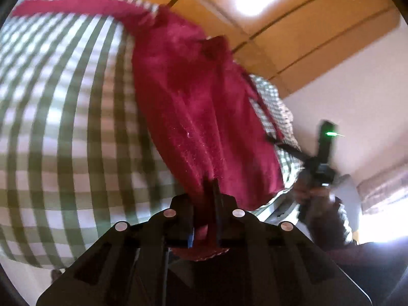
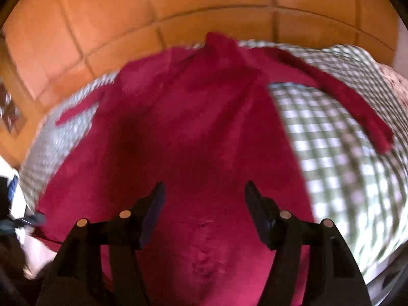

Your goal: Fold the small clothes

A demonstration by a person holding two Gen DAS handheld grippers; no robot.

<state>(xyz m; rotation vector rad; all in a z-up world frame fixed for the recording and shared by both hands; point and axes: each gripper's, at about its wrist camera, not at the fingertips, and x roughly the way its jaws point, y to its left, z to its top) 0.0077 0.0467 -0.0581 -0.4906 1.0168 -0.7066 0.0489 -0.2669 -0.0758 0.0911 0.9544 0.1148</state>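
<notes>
A dark red fleecy garment (image 1: 199, 107) lies on a green-and-white checked cloth (image 1: 63, 117). My left gripper (image 1: 210, 186) is shut on the garment's near edge, with red fabric pinched between the fingers. In the left wrist view the right gripper (image 1: 316, 163) shows at the right, held by a hand, at the garment's far corner. In the right wrist view the garment (image 2: 193, 127) fills the middle, with a long strap or sleeve (image 2: 339, 89) trailing right over the checked cloth (image 2: 344, 153). My right gripper (image 2: 204, 188) is open just above the red fabric, holding nothing.
Orange-brown wooden panels (image 2: 102, 25) stand behind the checked surface. A white wall (image 1: 357, 81) and a patterned curtain (image 1: 382, 186) show at the right of the left wrist view. Both views are motion-blurred.
</notes>
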